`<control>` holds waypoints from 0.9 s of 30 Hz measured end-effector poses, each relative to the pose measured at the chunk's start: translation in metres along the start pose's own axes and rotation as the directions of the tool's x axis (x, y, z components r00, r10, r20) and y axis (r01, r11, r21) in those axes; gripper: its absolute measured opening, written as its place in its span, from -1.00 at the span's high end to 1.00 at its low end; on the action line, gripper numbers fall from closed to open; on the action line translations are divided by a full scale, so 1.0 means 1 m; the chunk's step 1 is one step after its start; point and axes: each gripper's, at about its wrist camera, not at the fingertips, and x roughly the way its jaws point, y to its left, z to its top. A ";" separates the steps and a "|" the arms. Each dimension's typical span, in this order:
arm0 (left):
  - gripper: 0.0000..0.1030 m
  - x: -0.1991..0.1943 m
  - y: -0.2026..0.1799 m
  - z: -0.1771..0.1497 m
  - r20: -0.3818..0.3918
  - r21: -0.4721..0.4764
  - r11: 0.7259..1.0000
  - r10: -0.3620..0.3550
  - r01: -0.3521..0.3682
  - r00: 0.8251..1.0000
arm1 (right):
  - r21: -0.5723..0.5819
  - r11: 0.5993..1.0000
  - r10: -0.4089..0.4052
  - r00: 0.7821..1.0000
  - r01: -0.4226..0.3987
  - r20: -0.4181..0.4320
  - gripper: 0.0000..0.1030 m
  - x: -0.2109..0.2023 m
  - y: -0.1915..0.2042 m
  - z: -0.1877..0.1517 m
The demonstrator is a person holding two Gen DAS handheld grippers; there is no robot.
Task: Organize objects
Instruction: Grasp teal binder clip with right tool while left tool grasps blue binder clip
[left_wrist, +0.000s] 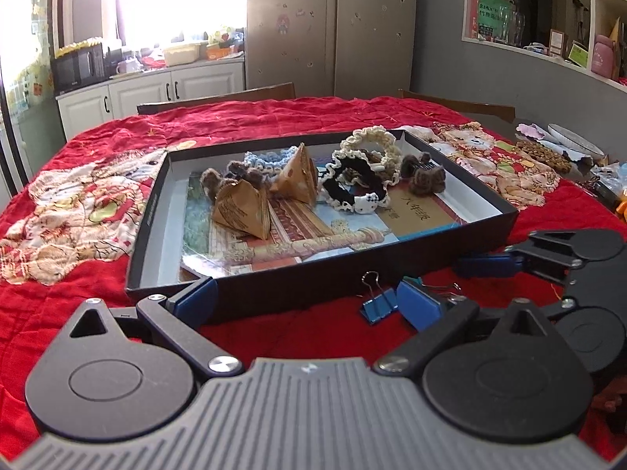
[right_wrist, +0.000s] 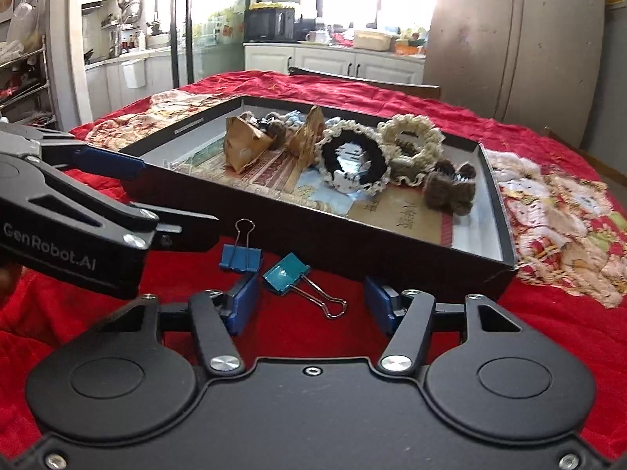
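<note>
You're working in a home kitchen-dining room. Your table wears a red quilted cover (left_wrist: 274, 117) with patchwork cartoon figures. Behind it stand white cabinets (left_wrist: 156, 94), a black microwave (left_wrist: 78, 64) on the counter, and a tall fridge (left_wrist: 333, 27) dotted with stickers. A wire dish rack (right_wrist: 23, 78) holds what looks like kitchenware, and wall shelves (left_wrist: 588, 19) carry household odds and ends.

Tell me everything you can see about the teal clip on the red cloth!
The teal binder clip has a shiny body that looks like painted metal, and two thin silver wire handles stretching toward the lower right. It lies tipped on its side on the red tablecloth, just in front of the black box. A blue binder clip stands close on its left. It lies ahead of the open right gripper; nothing grips it.
</note>
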 end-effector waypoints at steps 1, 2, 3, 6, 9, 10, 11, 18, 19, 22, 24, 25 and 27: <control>-0.96 0.001 0.000 0.000 -0.005 -0.004 1.000 -0.006 0.006 1.000 | -0.001 1.000 0.008 1.000 -0.008 -0.005 -0.02 0.001 -0.001 0.000; -0.95 0.002 0.000 0.000 -0.008 -0.007 1.000 -0.011 0.011 1.000 | -0.003 1.000 0.009 1.000 -0.009 -0.006 0.08 0.002 -0.002 0.000; -0.95 0.003 -0.001 -0.001 -0.011 -0.011 1.000 -0.014 0.013 1.000 | -0.007 1.000 0.009 1.000 -0.009 -0.006 0.14 0.001 -0.002 0.000; -0.94 0.006 -0.003 -0.001 -0.020 -0.017 1.000 -0.021 0.021 1.000 | -0.030 1.000 -0.004 1.000 0.004 -0.004 0.18 0.001 0.000 -0.001; -0.93 0.008 -0.005 -0.001 -0.027 -0.023 0.999 -0.026 0.026 0.999 | -0.038 0.999 -0.008 1.000 0.008 -0.005 0.49 -0.003 0.000 -0.002; -0.92 0.009 -0.006 -0.001 -0.029 -0.024 0.999 -0.027 0.027 0.999 | -0.044 0.999 -0.016 1.000 0.016 -0.005 0.49 -0.005 -0.001 -0.004; -0.92 0.010 -0.008 -0.001 -0.030 -0.024 0.999 -0.028 0.027 0.999 | -0.046 0.999 -0.020 1.000 0.020 -0.006 0.49 -0.008 -0.002 -0.005; -0.85 0.018 -0.022 -0.002 -0.051 -0.027 1.000 -0.009 0.008 0.999 | -0.043 0.998 -0.045 0.999 0.044 -0.011 0.49 -0.024 -0.015 -0.017; -0.84 0.020 -0.024 -0.002 -0.056 -0.031 1.000 -0.005 0.004 0.998 | -0.044 0.998 -0.050 0.999 0.049 -0.011 0.49 -0.027 -0.017 -0.019; -0.75 0.026 -0.028 -0.004 -0.074 -0.054 0.999 0.003 -0.007 0.997 | -0.041 0.998 -0.055 0.998 0.054 -0.009 0.49 -0.033 -0.020 -0.023; -0.69 0.030 -0.029 -0.005 -0.092 -0.077 0.997 0.014 -0.021 0.996 | -0.038 0.998 -0.055 0.998 0.055 -0.006 0.49 -0.035 -0.021 -0.024; -0.69 0.031 -0.030 -0.006 -0.093 -0.081 0.996 0.022 -0.030 0.995 | -0.036 0.998 -0.054 0.999 0.054 -0.004 0.49 -0.037 -0.022 -0.026; -0.68 0.031 -0.031 -0.006 -0.092 -0.089 0.995 0.037 -0.046 0.995 | -0.031 0.998 -0.052 0.999 0.052 -0.001 0.49 -0.038 -0.022 -0.027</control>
